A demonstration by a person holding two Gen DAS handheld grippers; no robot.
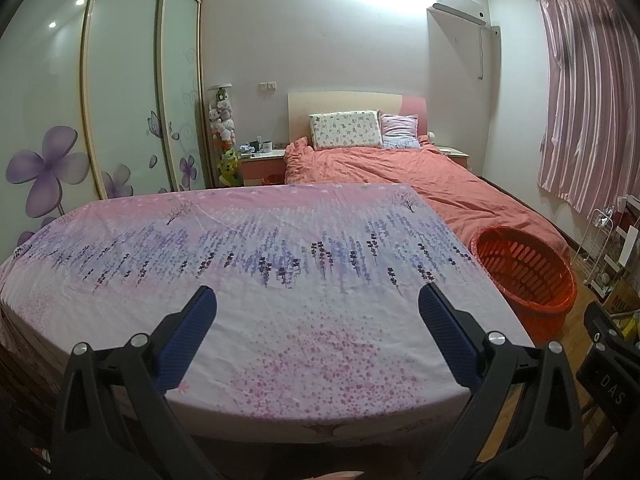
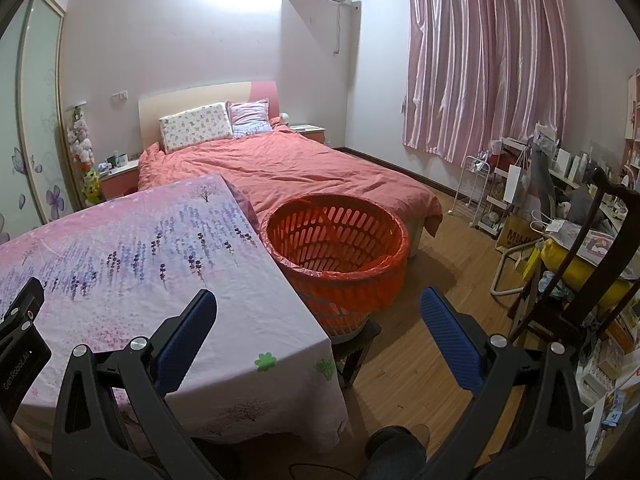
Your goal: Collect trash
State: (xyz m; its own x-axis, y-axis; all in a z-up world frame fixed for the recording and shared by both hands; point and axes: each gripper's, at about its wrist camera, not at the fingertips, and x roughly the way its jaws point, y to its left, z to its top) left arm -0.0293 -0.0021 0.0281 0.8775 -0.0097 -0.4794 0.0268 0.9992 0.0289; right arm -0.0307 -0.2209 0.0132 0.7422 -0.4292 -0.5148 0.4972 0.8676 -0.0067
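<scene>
Standing beside the table [image 2: 120, 248], the slatted orange basket [image 2: 336, 248] wears a liner.

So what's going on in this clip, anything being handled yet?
Nothing is being handled. A person holds both grippers open and empty over a table covered with a floral cloth: the left gripper above the tabletop, the right gripper over its corner. An orange basket lined with a red bag sits on a stool by the table, beside the bed. No trash shows on the cloth, and the basket looks empty as far as its inside shows.
</scene>
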